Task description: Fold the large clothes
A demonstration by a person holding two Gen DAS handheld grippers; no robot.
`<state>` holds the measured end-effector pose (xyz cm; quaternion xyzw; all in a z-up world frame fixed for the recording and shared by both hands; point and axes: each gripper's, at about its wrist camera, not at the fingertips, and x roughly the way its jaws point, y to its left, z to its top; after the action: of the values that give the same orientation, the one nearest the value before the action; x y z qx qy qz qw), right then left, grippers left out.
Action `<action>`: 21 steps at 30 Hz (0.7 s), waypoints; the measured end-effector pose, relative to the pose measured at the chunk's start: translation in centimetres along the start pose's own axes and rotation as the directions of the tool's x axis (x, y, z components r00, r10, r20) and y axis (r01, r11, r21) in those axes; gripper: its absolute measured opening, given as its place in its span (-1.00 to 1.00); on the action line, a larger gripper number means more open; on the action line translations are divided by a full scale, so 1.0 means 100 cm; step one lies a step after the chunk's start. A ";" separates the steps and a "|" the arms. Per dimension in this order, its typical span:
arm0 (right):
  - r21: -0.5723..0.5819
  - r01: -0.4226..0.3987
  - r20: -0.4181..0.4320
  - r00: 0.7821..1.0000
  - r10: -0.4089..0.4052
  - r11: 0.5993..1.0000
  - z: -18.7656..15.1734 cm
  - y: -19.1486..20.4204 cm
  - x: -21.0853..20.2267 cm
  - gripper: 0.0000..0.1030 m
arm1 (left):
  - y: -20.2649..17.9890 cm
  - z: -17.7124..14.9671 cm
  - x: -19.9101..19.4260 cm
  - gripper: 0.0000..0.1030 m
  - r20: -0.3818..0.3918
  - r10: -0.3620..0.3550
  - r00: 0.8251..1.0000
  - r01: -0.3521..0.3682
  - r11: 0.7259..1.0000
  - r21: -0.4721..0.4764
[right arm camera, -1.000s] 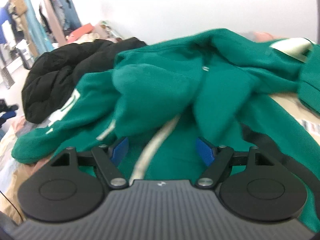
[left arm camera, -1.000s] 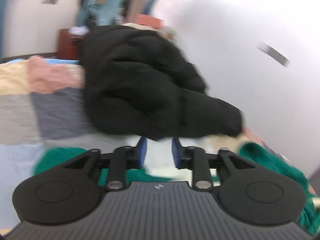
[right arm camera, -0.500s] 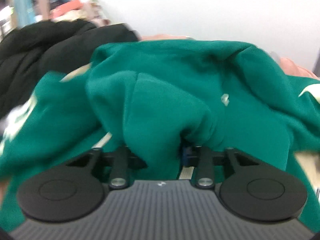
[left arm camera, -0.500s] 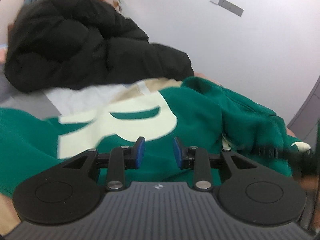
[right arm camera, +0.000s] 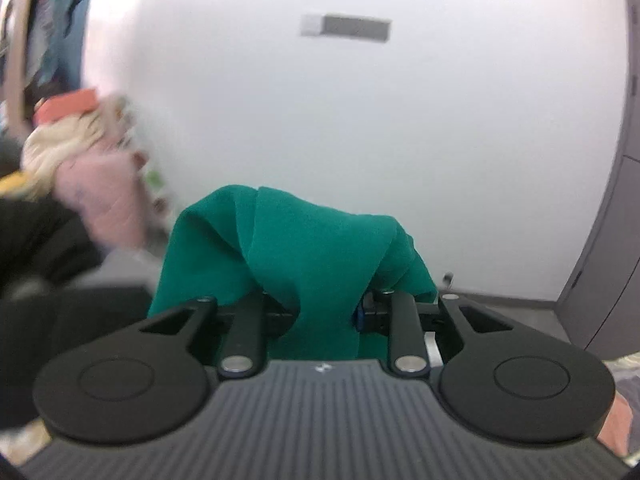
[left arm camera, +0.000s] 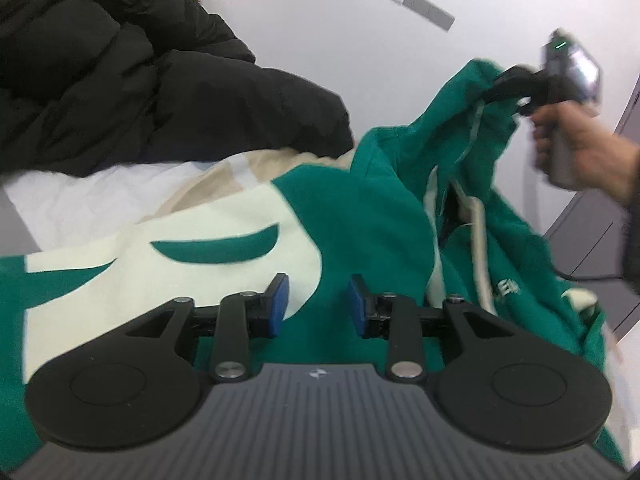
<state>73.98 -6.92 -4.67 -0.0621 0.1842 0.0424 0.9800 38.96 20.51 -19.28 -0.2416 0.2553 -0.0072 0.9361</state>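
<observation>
Thick green fleece hoodie with big cream lettering (left arm camera: 340, 216) sprawls on the bed beside a black puffer jacket (left arm camera: 140, 80), one end lifted by the right gripper (right arm camera: 326, 312), clamped on a bunched fold after just closing. Left gripper (left arm camera: 318, 306) hovers over the chest print, jaws apart and just widening, nothing between them. Soft, floppy, fairly heavy, likely to sag; best pinched at hem or shoulder seams.

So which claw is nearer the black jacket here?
Left. The left claw hovers open over the green hoodie, with the black jacket lying just beyond. The right claw, shut on the hoodie's edge, is lifted off to the side, farther away.
</observation>
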 end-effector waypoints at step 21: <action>0.220 -0.085 -0.128 0.985 0.115 0.972 -0.113 -0.036 0.014 0.64 | 0.004 -0.003 0.006 -0.04 0.071 -0.027 0.997 0.030 0.999 -0.042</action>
<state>71.66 -11.96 -15.21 0.0503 0.2588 0.0674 0.9623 39.30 20.61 -20.01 -0.2653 0.2187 -0.0064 0.9390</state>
